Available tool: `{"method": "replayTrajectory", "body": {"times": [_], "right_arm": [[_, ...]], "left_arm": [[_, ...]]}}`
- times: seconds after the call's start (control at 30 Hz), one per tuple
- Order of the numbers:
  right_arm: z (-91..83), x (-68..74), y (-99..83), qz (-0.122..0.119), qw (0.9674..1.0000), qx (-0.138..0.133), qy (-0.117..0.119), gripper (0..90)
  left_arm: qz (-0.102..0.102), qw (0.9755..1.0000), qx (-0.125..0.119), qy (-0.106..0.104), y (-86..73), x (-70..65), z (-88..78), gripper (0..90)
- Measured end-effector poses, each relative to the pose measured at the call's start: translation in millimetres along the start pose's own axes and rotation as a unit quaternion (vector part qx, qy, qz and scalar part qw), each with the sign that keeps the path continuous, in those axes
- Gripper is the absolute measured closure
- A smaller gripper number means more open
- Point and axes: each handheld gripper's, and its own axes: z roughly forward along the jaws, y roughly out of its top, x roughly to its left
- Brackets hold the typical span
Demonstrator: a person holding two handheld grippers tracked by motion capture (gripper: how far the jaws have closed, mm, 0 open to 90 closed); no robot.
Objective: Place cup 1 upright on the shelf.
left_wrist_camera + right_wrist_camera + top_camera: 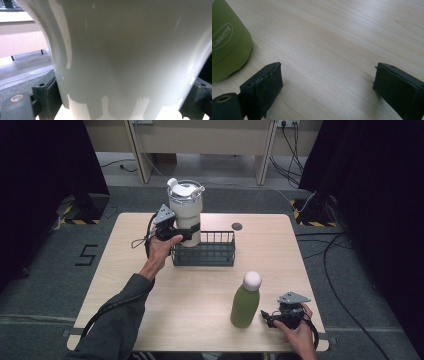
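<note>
A tall cream tumbler (185, 212) with a clear lid stands upright at the left end of a black wire basket (212, 251); I cannot tell whether it rests on the basket's floor. My left gripper (176, 233) is shut on the tumbler's lower body from the left. In the left gripper view the tumbler (130, 50) sits tight between both jaws of the left gripper (122, 102). A green bottle (246, 301) with a white cap stands near the table's front right. My right gripper (274, 316) lies open just right of it. The right gripper (329, 87) has bare wood between its jaws, the green bottle (227, 42) to the left.
The wooden table (200, 290) has bare room between the basket and the front edge. A round cable hole (237, 226) sits behind the basket. Cables (340, 250) lie on the floor to the right, with dark curtains on both sides.
</note>
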Motion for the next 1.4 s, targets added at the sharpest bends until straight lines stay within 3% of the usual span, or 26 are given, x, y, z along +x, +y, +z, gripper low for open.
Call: {"method": "replayTrajectory", "body": {"times": [0.37,0.53,0.67,0.8,1.13,1.4], "right_arm": [[0.0,0.1,0.0,0.000,1.0000,0.000,0.000,8.6],[0.1,0.3,0.0,0.000,1.0000,0.000,0.000,8.6],[0.1,0.4,0.0,-0.001,1.0000,0.000,0.000,8.6],[0.2,0.5,0.0,-0.001,1.0000,-0.001,0.001,8.6],[0.0,1.2,0.0,0.001,1.0000,0.000,0.001,8.6],[-0.1,1.4,0.0,0.001,1.0000,0.000,0.002,8.6]], "left_arm": [[-0.001,1.0000,0.006,0.008,-9.8,5.3,4.0,11.0],[-0.012,0.9998,0.011,0.011,-15.3,7.5,6.8,11.0],[-0.004,0.9997,0.017,0.018,-20.0,9.8,8.3,11.0],[-0.015,0.9996,0.015,0.021,-24.7,12.1,9.6,11.0],[-0.018,0.9993,0.023,0.024,-35.5,15.9,12.2,11.0],[-0.020,0.9992,0.024,0.027,-45.7,14.4,13.7,11.0]]}}
